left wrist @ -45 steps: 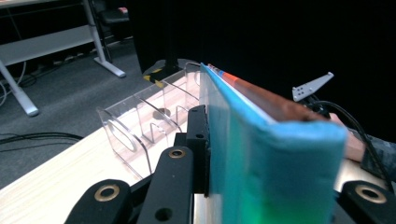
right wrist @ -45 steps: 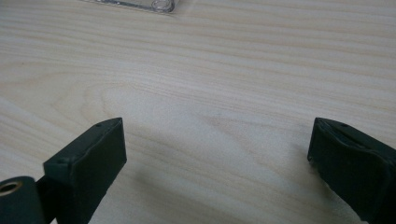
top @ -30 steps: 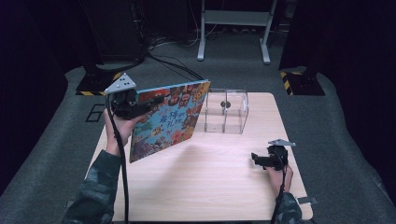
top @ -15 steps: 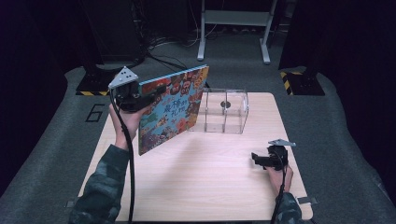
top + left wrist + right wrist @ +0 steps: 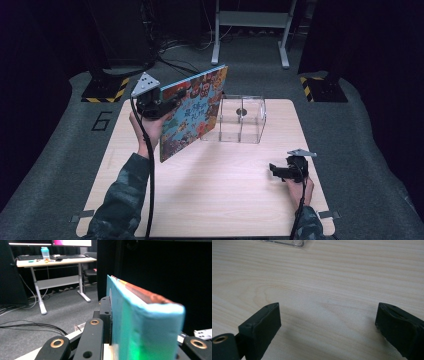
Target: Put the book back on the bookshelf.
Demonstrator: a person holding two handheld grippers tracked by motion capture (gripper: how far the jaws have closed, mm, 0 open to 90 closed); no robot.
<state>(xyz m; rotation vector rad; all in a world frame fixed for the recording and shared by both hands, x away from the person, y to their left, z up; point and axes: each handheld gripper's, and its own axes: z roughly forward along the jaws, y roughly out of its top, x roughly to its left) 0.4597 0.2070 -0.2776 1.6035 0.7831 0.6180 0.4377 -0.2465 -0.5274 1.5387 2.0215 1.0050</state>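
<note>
Book held upright, heading for the clear box

The left gripper (image 5: 167,102) clamps the book (image 5: 195,112), long axis tilted; the clear box (image 5: 242,119) sits just beyond it, while the right gripper (image 5: 282,170) gapes empty.

Dark rm, grey carpet floor (image 5: 60,165), desk (image 5: 50,262) w/ monitors behind.

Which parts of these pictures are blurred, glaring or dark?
Left gripper view: the near edge of the book is out of focus, with a green glow at the bottom. High view: the table is lit, the room around it is dark. Right gripper view: soft shadows lie under the fingers.
</note>
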